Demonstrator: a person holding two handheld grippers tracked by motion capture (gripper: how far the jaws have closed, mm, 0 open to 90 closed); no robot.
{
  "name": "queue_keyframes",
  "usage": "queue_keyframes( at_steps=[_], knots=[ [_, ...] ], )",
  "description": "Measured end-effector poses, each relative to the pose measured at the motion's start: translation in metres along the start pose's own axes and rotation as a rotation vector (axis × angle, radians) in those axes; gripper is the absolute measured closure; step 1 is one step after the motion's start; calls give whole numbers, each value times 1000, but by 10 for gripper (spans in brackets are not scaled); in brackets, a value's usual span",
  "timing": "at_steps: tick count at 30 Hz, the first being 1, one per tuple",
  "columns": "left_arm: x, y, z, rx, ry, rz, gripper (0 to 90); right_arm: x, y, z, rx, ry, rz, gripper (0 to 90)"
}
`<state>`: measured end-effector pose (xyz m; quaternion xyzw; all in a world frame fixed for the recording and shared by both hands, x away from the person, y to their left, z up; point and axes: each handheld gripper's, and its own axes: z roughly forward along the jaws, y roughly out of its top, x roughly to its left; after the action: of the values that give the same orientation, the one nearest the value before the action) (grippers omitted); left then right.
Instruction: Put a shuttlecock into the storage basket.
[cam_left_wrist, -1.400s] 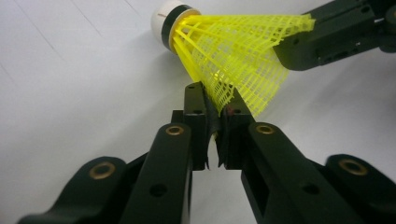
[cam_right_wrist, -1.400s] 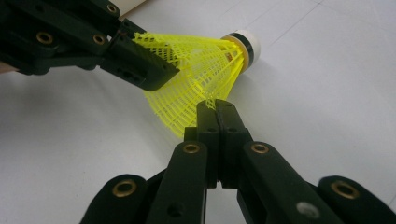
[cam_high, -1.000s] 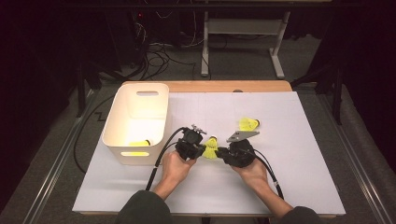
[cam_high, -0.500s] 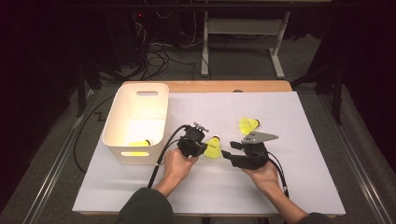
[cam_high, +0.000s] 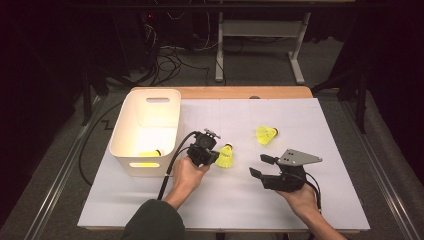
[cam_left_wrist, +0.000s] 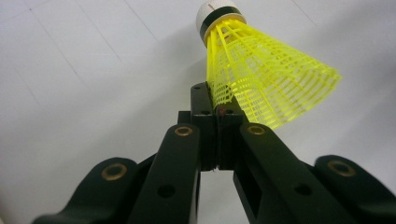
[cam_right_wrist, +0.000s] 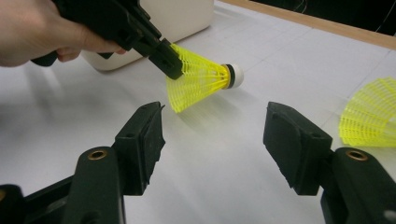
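On the left of the white sheet (cam_high: 300, 200) stands a white bin (cam_high: 125, 140). A yellow birdie (cam_high: 149, 153) lies inside it, near the front wall.

Just right of the bin, the left gripper (cam_high: 209, 154) is pressed shut on the edge of a second birdie's (cam_high: 225, 156) yellow skirt. In the left gripper view the jaws pinch the net rim of this held birdie (cam_left_wrist: 266, 79), and its white tip points away and up. It hangs just above the sheet.

Farther right, the right gripper (cam_high: 261, 167) has just been opening. Its jaws are spread wide with nothing between them. It sits apart from the held birdie.

A third birdie (cam_high: 266, 134) lies on its side on the sheet, behind the right gripper.
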<state>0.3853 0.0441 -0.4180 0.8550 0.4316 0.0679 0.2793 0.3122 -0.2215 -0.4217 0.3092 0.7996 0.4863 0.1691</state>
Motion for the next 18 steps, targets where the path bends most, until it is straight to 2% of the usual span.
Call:
queue_keyframes(
  at_steps=[12, 18],
  knots=[
    [4, -1, -11, -13, 27, -12, 893, -6, -28, -33, -54, -20, 7, 365],
    [3, 3, -13, -7, 42, -6, 893, -7, -43, -43, -71, -30, 16, 345]
  ],
)
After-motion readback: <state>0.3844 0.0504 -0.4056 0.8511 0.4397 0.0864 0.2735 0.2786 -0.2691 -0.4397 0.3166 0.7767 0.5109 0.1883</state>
